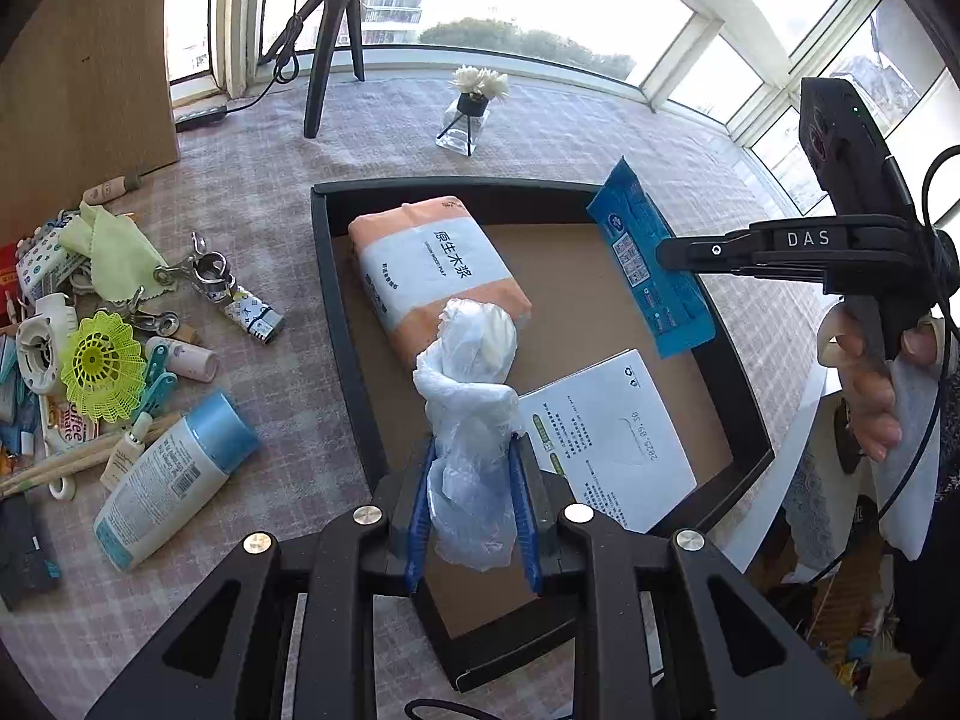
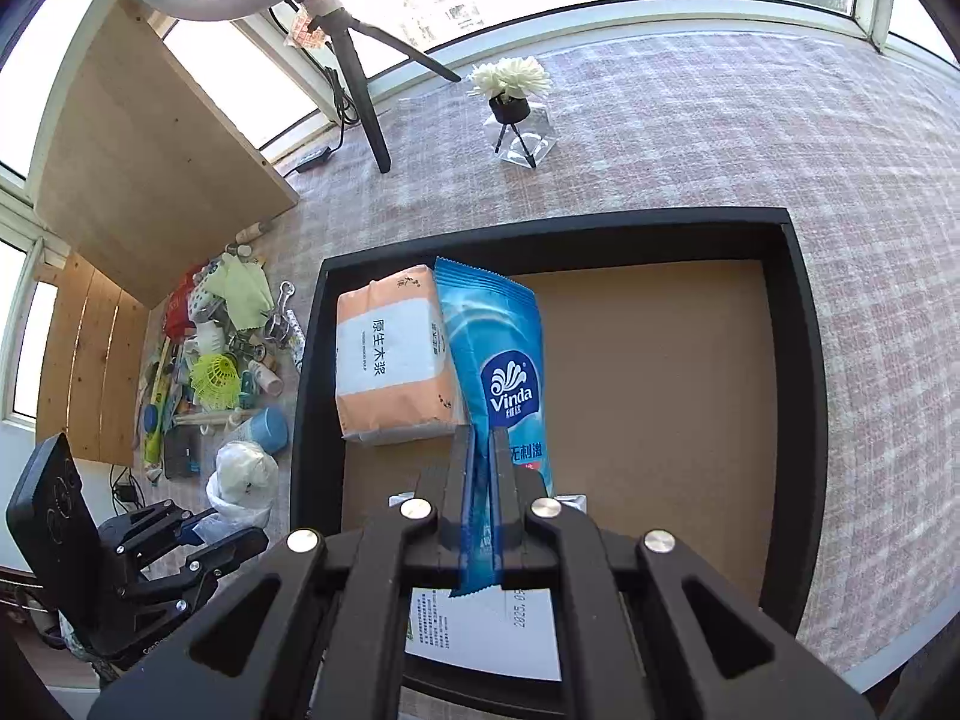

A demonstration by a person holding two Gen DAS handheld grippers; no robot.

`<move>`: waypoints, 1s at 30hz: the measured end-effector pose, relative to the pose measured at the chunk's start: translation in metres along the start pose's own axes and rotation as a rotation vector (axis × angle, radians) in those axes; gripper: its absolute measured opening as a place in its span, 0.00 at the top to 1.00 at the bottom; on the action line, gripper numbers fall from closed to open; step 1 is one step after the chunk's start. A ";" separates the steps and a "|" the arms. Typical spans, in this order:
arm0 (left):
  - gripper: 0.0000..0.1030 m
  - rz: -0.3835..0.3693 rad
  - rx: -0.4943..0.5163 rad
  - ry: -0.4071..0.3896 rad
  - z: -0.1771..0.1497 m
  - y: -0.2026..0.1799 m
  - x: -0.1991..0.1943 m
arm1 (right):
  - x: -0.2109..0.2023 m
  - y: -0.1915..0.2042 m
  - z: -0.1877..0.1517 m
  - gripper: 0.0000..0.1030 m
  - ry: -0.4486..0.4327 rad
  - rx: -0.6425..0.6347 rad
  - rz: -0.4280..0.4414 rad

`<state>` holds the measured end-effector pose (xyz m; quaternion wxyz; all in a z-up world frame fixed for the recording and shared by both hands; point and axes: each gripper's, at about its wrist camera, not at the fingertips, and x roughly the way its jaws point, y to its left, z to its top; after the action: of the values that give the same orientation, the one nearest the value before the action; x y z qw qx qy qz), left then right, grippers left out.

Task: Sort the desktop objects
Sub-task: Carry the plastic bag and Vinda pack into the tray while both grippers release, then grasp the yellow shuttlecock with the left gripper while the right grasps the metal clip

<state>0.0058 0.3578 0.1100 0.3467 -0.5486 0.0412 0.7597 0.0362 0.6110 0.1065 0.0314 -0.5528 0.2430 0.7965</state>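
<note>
My left gripper [image 1: 474, 468] is shut on a clear plastic bag with white contents [image 1: 471, 396], held over the near left part of the black tray [image 1: 327, 276]. My right gripper [image 2: 478, 444] is shut on a blue Vinda wipes pack [image 2: 498, 354] that hangs above the tray [image 2: 804, 324]. That blue pack [image 1: 651, 264] also shows at the tray's far right, clamped by the right gripper [image 1: 666, 253]. An orange and white tissue pack [image 1: 432, 264] and a white leaflet pack [image 1: 606, 432] lie inside the tray. The left gripper [image 2: 207, 531] with its bag [image 2: 243, 483] appears left of the tray.
A pile of small items lies left of the tray: a blue-capped bottle [image 1: 174, 468], a yellow shuttlecock [image 1: 105, 366], a green cloth [image 1: 117, 252], clips and tubes. A tripod [image 1: 333, 30] and a flower vase [image 1: 471, 108] stand at the back. A wooden board [image 1: 78, 72] leans far left.
</note>
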 end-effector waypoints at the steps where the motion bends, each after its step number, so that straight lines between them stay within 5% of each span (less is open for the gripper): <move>1: 0.78 0.006 0.010 0.004 0.000 -0.004 0.001 | 0.000 -0.001 -0.001 0.94 0.000 0.000 -0.010; 3: 0.77 0.015 0.033 0.015 0.001 -0.012 0.005 | -0.001 -0.001 -0.001 0.91 -0.004 -0.014 -0.033; 4: 0.74 0.020 0.046 0.021 0.002 -0.016 0.007 | -0.001 -0.001 -0.001 0.81 -0.007 -0.018 -0.046; 6: 0.42 0.038 0.054 0.014 0.003 -0.020 0.007 | -0.002 0.000 -0.001 0.65 -0.022 -0.024 -0.073; 7: 0.38 0.042 0.061 -0.003 0.002 -0.021 0.005 | -0.003 0.001 0.000 0.62 -0.036 -0.031 -0.078; 18: 0.40 0.115 -0.005 -0.025 0.000 0.010 0.000 | 0.004 0.042 0.005 0.62 -0.097 -0.151 -0.112; 30: 0.47 0.259 -0.302 -0.072 -0.017 0.155 -0.042 | 0.056 0.142 0.011 0.62 -0.031 -0.371 -0.032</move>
<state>-0.0624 0.2127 0.0901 0.1614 -0.5571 -0.0155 0.8145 -0.0397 0.4784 0.1095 -0.0549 -0.5406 0.0826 0.8354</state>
